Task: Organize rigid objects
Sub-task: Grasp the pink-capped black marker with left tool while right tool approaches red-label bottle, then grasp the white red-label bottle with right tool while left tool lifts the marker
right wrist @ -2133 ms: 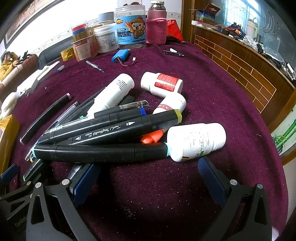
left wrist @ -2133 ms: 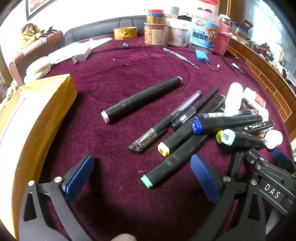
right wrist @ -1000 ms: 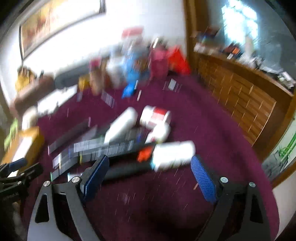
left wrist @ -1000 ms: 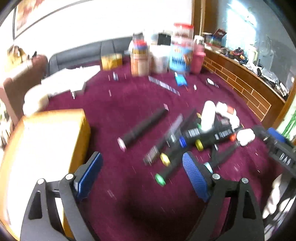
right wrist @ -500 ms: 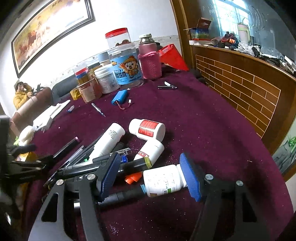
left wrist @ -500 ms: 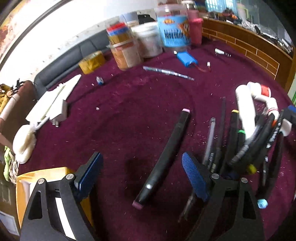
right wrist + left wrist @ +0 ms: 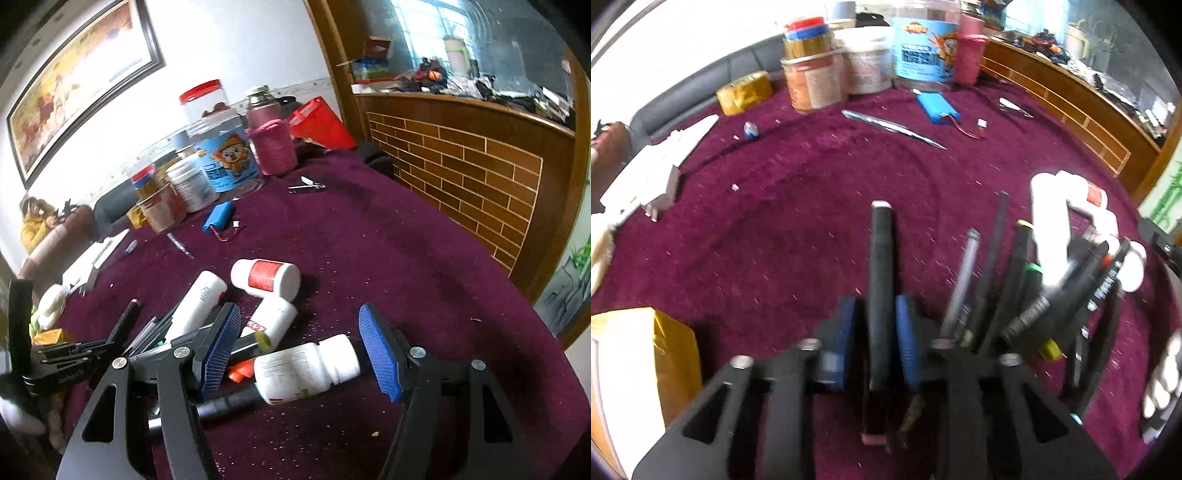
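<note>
Maroon tablecloth point(image 7: 812, 206): black marker point(image 7: 881, 266) clamped between left claw point(image 7: 875, 343) pads.

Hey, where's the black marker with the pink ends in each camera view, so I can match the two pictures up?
Left wrist view: the black marker runs up the lower middle, between the blue pads of the left gripper, whose jaws have just been closing on it.
Right wrist view: only its pink-tipped far end shows at the lower left, above the other gripper.
Shared landmark: the blue battery pack on the purple cloth.
</note>
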Available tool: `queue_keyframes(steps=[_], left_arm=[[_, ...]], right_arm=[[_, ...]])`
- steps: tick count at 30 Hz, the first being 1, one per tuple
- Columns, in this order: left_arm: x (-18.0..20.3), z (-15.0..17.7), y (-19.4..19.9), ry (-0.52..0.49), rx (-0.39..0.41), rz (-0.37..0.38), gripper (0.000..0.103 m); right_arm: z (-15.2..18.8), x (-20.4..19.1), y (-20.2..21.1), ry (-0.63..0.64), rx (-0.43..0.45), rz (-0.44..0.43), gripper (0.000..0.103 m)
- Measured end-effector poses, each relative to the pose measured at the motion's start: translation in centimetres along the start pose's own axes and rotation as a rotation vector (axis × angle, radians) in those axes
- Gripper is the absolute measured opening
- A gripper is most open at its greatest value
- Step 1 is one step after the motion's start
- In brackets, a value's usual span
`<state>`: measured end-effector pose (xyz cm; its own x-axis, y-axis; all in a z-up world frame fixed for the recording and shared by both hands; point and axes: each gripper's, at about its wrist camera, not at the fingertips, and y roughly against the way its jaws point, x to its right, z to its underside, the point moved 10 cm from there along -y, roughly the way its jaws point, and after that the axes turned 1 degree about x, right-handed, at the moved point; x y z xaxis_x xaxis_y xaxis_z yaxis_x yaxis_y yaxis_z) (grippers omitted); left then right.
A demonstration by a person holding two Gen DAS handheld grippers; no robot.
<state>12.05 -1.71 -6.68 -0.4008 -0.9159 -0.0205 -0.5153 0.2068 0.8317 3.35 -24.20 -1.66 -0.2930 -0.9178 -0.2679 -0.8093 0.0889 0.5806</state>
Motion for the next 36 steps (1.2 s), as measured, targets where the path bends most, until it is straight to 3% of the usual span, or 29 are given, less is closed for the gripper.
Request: queue_keyframes(steps=[2, 3, 6, 8, 18, 21, 24, 27, 30, 34, 36], left_arm=[[-0.4, -0.4, -0.3, 0.003, 0.025, -0.039, 0.033], [-0.4, -0.4, -0.3, 0.013, 0.038, -0.040, 0.011], [-1.0, -0.5, -0.2, 0.080, 0.026, 0.025, 0.012], [-1.3, -0.8, 0.8, 0.088, 0.067, 0.017, 0.012], [-2.1, 1.2, 12.7, 0.266, 0.302, 0.216, 0.012], [-2.4, 2.6, 15.4, 0.286, 0.353, 0.230, 0.012], [-3.2, 4.1, 16.7, 0.293, 0.360, 0.226, 0.012], [-4.3, 5.6, 16.9, 0.322, 0.349, 0.220, 0.012], [-5.6, 7.0, 16.8, 0.367, 0.341, 0.210, 0.012], [-6.9, 8.5, 16.8, 0.414, 0.330, 0.180, 0.012], [-7.8, 9.1, 17.1, 0.436, 0.325, 0.163, 0.012]], right_arm=[[0.1, 0.3, -0.5, -0.013, -0.021, 0.003, 0.062], [0.1, 0.5, -0.5, -0.016, -0.020, 0.003, 0.062], [0.1, 0.7, -0.6, -0.021, -0.020, 0.005, 0.062], [0.2, 0.8, -0.8, -0.025, -0.027, 0.006, 0.062], [0.8, 1.7, -1.2, -0.092, -0.068, -0.027, 0.062], [1.0, 1.3, -0.8, -0.101, -0.114, -0.069, 0.062], [-0.3, -0.4, 0.2, -0.012, -0.144, -0.117, 0.062], [-2.5, -3.1, -0.6, 0.236, -0.166, -0.084, 0.062], [-3.1, -4.4, -3.5, 0.380, -0.226, -0.036, 0.062], [-2.4, -5.0, -6.9, 0.466, -0.297, -0.022, 0.061], [-1.5, -4.8, -8.5, 0.470, -0.353, -0.022, 0.052]])
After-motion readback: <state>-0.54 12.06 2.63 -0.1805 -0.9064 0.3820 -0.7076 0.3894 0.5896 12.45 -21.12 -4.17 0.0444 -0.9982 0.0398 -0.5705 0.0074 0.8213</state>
